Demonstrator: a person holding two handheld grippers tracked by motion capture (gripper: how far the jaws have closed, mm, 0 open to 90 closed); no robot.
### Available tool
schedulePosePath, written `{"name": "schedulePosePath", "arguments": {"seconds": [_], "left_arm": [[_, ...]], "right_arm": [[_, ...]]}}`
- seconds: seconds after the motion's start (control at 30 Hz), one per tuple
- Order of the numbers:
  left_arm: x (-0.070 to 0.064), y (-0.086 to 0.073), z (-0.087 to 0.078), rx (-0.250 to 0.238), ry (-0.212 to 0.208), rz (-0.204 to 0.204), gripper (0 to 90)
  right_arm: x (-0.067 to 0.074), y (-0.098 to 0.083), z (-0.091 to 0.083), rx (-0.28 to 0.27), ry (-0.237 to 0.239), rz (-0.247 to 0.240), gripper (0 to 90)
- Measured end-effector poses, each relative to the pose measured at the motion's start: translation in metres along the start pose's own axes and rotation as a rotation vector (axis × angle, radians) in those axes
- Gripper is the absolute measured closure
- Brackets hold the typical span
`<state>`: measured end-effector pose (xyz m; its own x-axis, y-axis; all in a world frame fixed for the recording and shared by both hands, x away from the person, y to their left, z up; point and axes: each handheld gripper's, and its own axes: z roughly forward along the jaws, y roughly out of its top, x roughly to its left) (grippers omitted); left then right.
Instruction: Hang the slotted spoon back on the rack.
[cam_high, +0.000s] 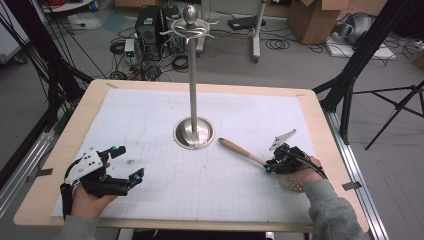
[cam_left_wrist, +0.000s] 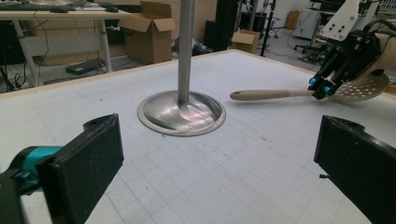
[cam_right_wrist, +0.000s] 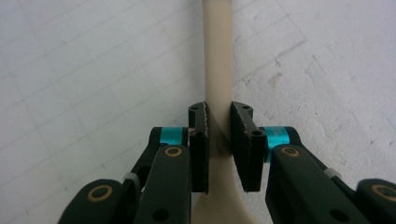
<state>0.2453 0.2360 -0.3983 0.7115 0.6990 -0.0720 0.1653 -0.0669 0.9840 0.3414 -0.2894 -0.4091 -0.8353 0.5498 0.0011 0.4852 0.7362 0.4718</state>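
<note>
**Right gripper clamped on the slotted spoon's handle**

High view: the table (cam_high: 47, 165) carried a white gridded mat (cam_high: 210, 185) with a metal stand (cam_high: 194, 131) just above its centre; the stand's round base sat on the mat and its pole rose to a hooked crown. The wooden slotted spoon (cam_high: 239, 150) lay at about four o'clock from the base, its handle end toward the base and its bowl hidden under the right hand. The right gripper (cam_high: 269, 165) sat at the far end of the handle. The left gripper (cam_high: 129, 164) rested at about eight o'clock from the base, well apart from the spoon, with its jaws spread and nothing between them.

Left gripper view: the two black pads (cam_left_wrist: 91, 165) stood wide apart over bare mat. The stand's base was at twelve o'clock, and at two o'clock the spoon (cam_left_wrist: 266, 94) lay flat, its perforated bowl under the right gripper (cam_left_wrist: 323, 89).

Right gripper view: the right gripper (cam_right_wrist: 219, 140) had its jaws closed against both sides of the pale spoon handle (cam_right_wrist: 217, 56), which ran away toward twelve o'clock over the mat.

No brand, label or writing could be read in any view.
</note>
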Motion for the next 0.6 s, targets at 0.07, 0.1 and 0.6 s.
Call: {"name": "schedulePosePath", "arguments": {"seconds": [0.07,0.1,0.6], "left_arm": [[0.000,0.000,0.000,0.000,0.002,0.000,1.7],[0.000,0.000,0.000,0.001,0.002,0.000,1.7],[-0.001,0.000,0.000,0.001,0.000,0.001,1.7]], "right_arm": [[0.000,0.000,-0.002,-0.015,0.001,0.002,78.1],[0.000,0.000,-0.003,-0.019,0.002,0.003,78.1],[-0.004,-0.004,-0.027,-0.229,0.045,0.045,78.0]]}}
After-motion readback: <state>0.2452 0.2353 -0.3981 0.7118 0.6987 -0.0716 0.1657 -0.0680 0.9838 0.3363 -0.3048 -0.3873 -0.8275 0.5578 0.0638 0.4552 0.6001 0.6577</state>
